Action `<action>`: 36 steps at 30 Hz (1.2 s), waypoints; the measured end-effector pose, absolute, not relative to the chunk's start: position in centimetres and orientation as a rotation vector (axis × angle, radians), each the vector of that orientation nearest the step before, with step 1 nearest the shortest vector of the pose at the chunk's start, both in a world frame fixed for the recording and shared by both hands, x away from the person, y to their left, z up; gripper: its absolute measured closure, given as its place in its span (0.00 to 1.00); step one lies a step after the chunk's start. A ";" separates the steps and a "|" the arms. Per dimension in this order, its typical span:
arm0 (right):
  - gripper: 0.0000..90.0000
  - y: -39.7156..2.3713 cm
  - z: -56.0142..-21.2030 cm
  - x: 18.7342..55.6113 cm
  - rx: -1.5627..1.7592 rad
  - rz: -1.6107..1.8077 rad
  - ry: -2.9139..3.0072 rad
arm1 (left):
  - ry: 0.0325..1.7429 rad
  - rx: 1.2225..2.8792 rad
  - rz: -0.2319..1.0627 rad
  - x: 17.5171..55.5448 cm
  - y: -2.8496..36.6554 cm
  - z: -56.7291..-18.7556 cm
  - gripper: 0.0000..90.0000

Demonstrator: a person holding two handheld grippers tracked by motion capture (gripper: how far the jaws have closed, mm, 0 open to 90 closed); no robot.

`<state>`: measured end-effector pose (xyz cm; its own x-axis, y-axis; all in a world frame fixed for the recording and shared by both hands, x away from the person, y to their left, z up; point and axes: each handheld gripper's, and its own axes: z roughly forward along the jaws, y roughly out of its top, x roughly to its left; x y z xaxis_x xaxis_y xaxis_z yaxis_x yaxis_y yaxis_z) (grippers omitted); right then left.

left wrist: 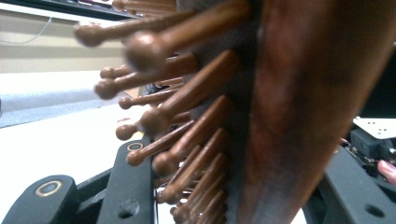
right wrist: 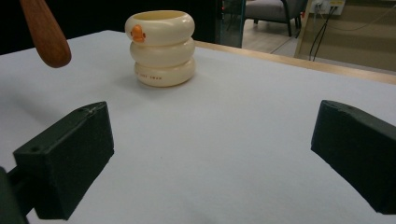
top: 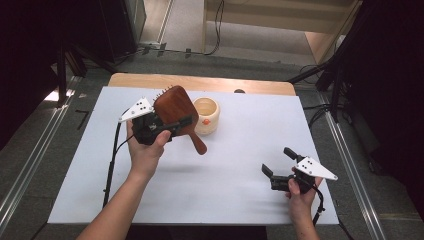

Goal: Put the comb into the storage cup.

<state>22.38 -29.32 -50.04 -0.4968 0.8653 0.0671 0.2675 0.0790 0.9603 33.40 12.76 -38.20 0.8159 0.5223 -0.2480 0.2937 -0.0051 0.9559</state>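
Holding: the left gripper (top: 167,121) had its jaws clamped on the head of the wooden hairbrush (top: 176,111), lifted above the white table (top: 240,150).
Brush: handle slanted down toward the person, bristles (left wrist: 187,107) facing the left jaw.
Right gripper (top: 281,165): jaws wide apart, nothing between them, low over the table.
Cream cup (top: 206,115): upright, just beside the brush.

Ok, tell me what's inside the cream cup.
The cream cup shows an open mouth and pale inner wall, nothing sticking out. Its bottom is hidden by the rim, so I can't tell whether it is empty.
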 end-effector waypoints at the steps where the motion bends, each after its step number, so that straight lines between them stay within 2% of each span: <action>1: 0.00 -29.5 -50.0 22.3 1.120 1.434 1.818 | 0.661 1.598 0.202 33.5 12.8 -38.1 0.61; 36: 0.00 -32.4 -51.1 20.1 1.164 1.397 1.817 | 0.646 1.599 0.269 37.2 12.1 -34.9 0.61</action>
<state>20.15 -32.45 -51.10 -0.4638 0.8831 0.0709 0.2958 0.0789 0.9520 37.17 12.10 -34.90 0.8113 0.5497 -0.1989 0.2464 -0.0130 0.9691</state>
